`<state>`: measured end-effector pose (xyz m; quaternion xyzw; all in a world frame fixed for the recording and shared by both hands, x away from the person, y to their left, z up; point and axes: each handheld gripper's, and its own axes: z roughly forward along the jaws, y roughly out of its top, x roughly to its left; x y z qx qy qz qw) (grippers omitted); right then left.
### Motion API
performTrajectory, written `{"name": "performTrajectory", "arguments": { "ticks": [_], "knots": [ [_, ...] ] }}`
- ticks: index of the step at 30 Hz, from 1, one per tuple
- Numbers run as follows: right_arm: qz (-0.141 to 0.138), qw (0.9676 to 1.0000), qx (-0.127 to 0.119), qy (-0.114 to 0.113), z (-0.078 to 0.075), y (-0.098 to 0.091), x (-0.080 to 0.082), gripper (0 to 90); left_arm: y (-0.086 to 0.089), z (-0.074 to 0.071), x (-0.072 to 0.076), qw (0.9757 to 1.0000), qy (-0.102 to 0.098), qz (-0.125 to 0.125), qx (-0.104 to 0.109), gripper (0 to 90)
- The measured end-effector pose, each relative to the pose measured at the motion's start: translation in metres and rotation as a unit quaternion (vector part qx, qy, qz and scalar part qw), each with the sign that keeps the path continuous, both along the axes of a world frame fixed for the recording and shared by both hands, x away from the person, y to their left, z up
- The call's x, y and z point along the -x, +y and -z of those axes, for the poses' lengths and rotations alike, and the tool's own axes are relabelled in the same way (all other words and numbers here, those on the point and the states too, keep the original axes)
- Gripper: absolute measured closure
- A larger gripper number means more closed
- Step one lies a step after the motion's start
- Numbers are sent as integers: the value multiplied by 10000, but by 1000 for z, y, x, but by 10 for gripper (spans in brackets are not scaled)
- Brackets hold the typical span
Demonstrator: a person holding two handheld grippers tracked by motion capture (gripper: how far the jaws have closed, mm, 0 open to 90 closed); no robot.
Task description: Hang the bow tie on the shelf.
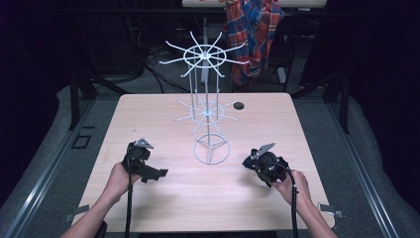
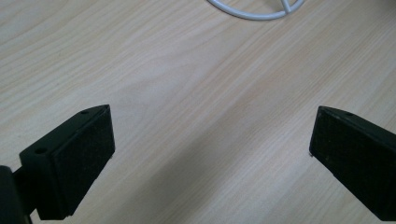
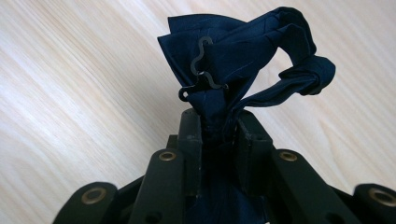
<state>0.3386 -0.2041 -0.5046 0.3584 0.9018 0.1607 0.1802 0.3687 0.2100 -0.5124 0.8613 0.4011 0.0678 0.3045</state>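
Matt navy cloth bow tie point(image 3: 243, 60), pale smooth wood-grain table point(image 1: 163, 198).

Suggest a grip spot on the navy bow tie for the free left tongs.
Probably the strap loop arching off the navy bow tie: it stands clear of the right tongs, which pinch the folded middle. The open left tongs could come in from the loop's outer side; the small metal hook looks too thin.

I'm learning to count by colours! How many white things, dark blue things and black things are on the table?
White: 1, the wire rack
Dark blue: 1, the bow tie pinched in the right gripper
Black: 2, the right gripper and the left gripper, whose fingers stand apart with nothing between them
Total: 4
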Motion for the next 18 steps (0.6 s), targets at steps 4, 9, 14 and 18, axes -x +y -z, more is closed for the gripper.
{"name": "performTrajectory", "arguments": {
  "ticks": [4, 9, 14, 18],
  "knots": [
    [-86, 9995, -195, -252, -11, 4, 6, 744, -1, 0, 0, 10000, -7, 14, -5, 3],
    [-155, 9988, -297, -370, -16, 7, 10, 744, -1, 0, 0, 10000, 3, 12, 5, 3],
    [-223, 9979, -371, -478, -23, 13, 12, 744, 0, 0, 0, 10000, 0, -1, 10, 3],
    [-284, 9970, -438, -569, -27, 16, 12, 744, -1, 0, 0, 10000, 10, 18, 2, 3]
  ]
}}
